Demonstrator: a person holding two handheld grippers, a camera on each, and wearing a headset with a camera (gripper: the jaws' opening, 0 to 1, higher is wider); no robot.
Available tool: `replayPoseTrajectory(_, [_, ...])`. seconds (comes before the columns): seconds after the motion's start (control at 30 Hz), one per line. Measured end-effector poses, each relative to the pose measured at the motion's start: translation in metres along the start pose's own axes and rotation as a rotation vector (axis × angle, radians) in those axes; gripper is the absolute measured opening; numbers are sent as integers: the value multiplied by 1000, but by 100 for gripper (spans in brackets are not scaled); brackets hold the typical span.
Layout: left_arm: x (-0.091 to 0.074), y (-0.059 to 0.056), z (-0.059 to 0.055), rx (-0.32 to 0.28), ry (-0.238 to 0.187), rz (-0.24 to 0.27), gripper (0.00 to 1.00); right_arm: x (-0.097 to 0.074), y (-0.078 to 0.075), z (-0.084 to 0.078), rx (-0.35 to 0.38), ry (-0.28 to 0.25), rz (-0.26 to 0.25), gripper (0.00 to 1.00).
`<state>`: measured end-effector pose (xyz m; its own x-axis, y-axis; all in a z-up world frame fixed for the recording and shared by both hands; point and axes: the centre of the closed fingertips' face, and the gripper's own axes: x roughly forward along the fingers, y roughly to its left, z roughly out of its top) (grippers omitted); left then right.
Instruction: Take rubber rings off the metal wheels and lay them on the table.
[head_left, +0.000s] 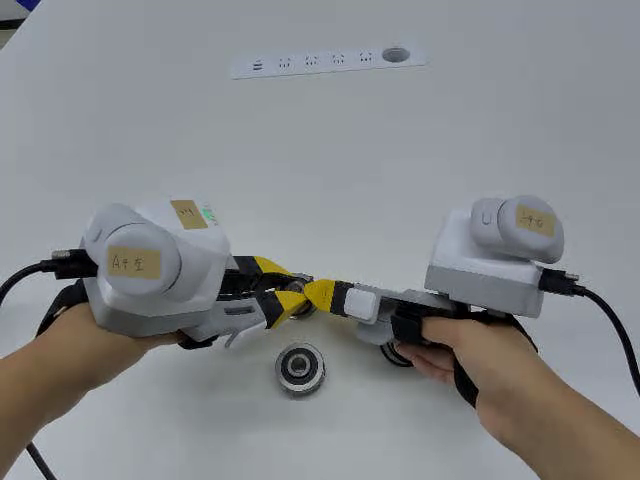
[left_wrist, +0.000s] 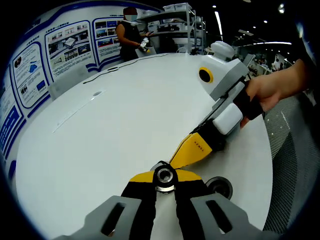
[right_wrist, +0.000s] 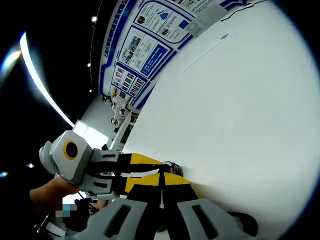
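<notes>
Held wheel: small silver metal wheel with a dark outer band (left_wrist: 164, 174), lower centre of the left gripper view
Left gripper (left_wrist: 165, 178): yellow-tipped black jaws clamped on either side of that wheel
Right gripper (right_wrist: 160, 180): jaws pressed together, tip meeting the held wheel; can't tell if it pinches the band
Loose wheel: second metal wheel wearing its black rubber ring (head_left: 300, 368), flat on the white table (head_left: 400, 150), just below the meeting jaws in the head view
</notes>
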<state>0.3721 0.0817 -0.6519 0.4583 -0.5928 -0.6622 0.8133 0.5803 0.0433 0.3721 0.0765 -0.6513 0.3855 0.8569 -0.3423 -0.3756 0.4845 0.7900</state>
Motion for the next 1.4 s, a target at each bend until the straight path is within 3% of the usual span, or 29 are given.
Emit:
replayPoseTrajectory(0.27, [0,-1,0,2,2,0,13,-1,4,0,-59,19,21,1])
replayPoseTrajectory(0.73, [-1,0,0,2,1,-1,13,-5,13,-3,-92,36,70,1])
replayPoseTrajectory(0.97, [-1,-1,0,5,4,5,14,-6,11,-3,-42,32,58,1])
replayPoseTrajectory(1.03, [-1,0,0,2,7,14,14,-7,6,-9,110,60,16,1])
replayPoseTrajectory(1.07, [-1,0,0,-1,7,22,14,-7,1,-9,130,49,-2,1])
replayPoseTrajectory(1.13, [-1,0,0,-4,9,30,14,-7,6,-8,101,34,23,1])
replayPoseTrajectory(1.3, [-2,2,-1,-15,15,45,14,-8,8,-7,104,28,12,1])
replayPoseTrajectory(1.4, [-2,1,-1,14,35,40,14,-8,6,-8,113,31,-2,1])
